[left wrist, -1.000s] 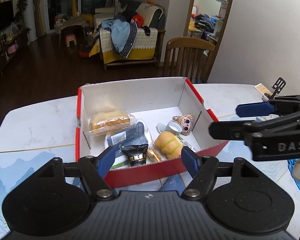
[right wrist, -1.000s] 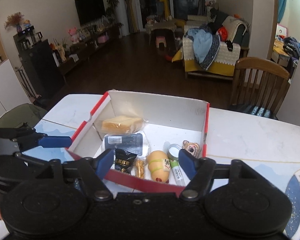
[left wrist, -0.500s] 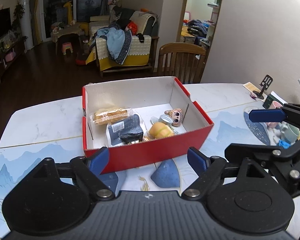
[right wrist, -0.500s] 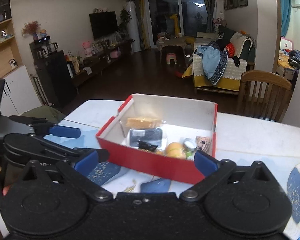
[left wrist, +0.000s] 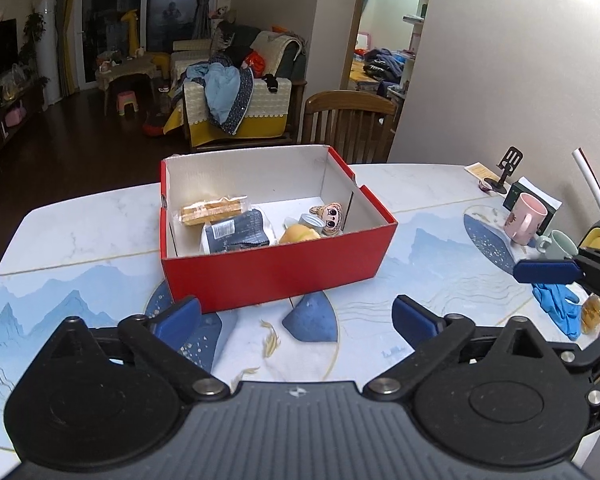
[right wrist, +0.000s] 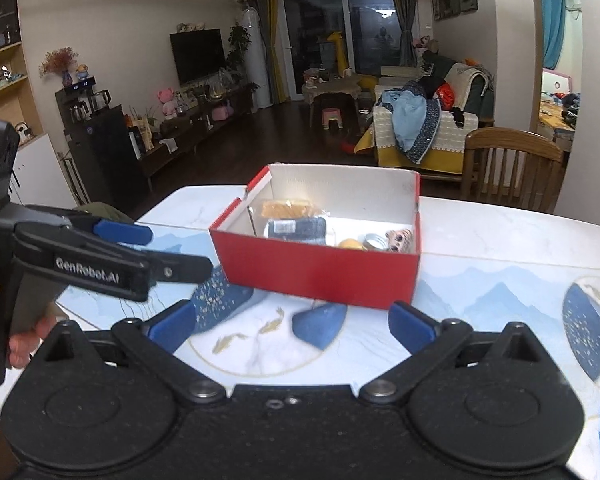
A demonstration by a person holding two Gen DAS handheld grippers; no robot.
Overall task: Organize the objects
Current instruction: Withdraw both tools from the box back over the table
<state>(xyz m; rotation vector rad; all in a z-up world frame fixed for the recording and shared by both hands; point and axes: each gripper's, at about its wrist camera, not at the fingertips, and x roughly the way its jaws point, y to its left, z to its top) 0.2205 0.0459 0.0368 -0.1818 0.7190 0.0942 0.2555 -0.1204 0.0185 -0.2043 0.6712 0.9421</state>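
A red cardboard box (left wrist: 276,268) (right wrist: 320,276) stands open on the marble table. Inside lie a wrapped cake pack (left wrist: 212,211), a dark pouch (left wrist: 236,232), a yellow round item (left wrist: 300,234), a small tin (left wrist: 312,222) and a doll charm (left wrist: 330,216). My left gripper (left wrist: 296,316) hovers in front of the box, apart from it; its jaws are opening with nothing between them. My right gripper (right wrist: 292,326) stands open and empty, also short of the box. Each gripper shows at the edge of the other's view: right fingertips (left wrist: 548,272), left fingertips (right wrist: 120,230).
At the table's right stand a pink mug (left wrist: 526,218), a green cup (left wrist: 560,242), a black phone stand (left wrist: 508,164) and a blue glove (left wrist: 558,308). A wooden chair (left wrist: 348,120) is behind the table. A hand (right wrist: 24,344) holds the left gripper.
Both grippers have drawn back from over the box toward the table's near side. Their jaws have spread wider. The box and its contents have stayed put.
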